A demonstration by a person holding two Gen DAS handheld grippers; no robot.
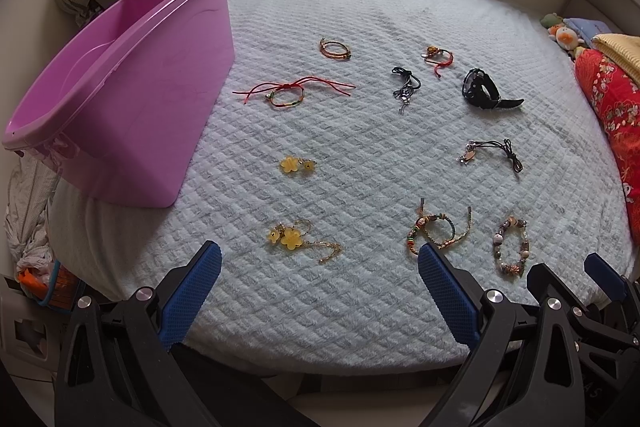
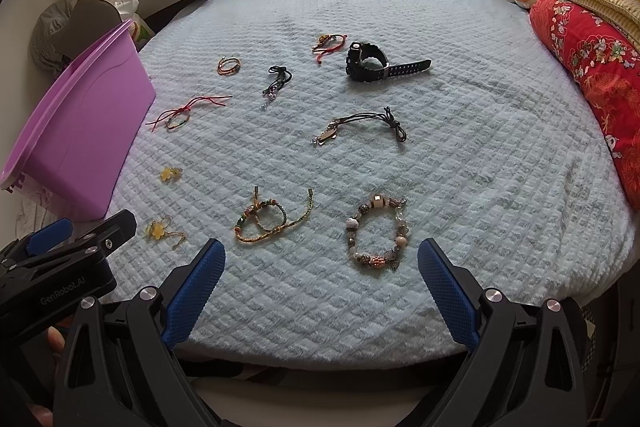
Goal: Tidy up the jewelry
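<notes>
The task seems to be only beginning: all the jewelry is lying spread on the pale blue quilted blanket [image 2: 460, 131], and the purple plastic bin [image 1: 132, 83] is standing at its left edge. Both the left gripper [image 1: 320, 259] and the right gripper [image 2: 320, 257] are hovering with jaws spread wide, holding nothing. The beaded bracelet [image 2: 378, 233], hard and lumpy, is lying just ahead of the right gripper; the braided cord bracelet [image 2: 272, 221] is beside it. Probably the next move is calling for a low, careful pinch, because the soft fluffy fabric can catch between the ribbed blue pads [image 2: 196, 287].
</notes>
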